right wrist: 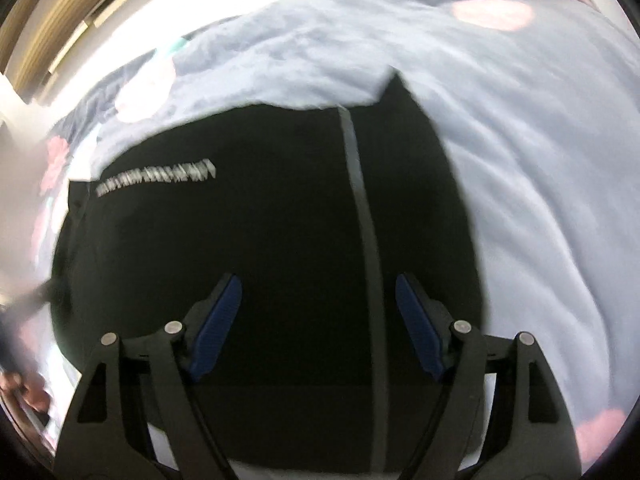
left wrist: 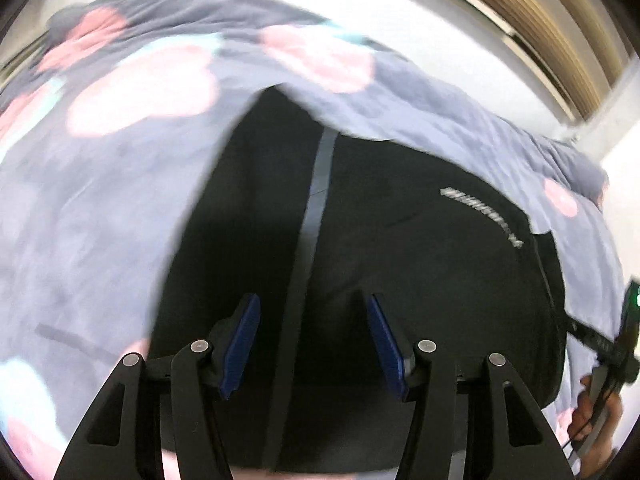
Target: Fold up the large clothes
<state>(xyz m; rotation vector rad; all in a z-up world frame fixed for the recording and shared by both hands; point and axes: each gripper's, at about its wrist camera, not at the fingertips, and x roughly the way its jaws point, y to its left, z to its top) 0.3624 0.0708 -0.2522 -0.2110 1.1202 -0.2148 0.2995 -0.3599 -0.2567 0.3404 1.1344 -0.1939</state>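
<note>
Spread across a bed, one grey-blue quilt [left wrist: 92,208] with pink blotches is seen beneath one black garment [left wrist: 400,264], laid flat with a grey stripe [left wrist: 316,196] and pale lettering [right wrist: 156,178]. Between folds, an edge must next be gripped. Left gripper [left wrist: 314,344] and right gripper [right wrist: 318,328] are held wide, empty.

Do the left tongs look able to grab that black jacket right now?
Probably yes. The left tongs are open right above the black jacket, which lies flat on the flowery blanket, with nothing in between.
</note>
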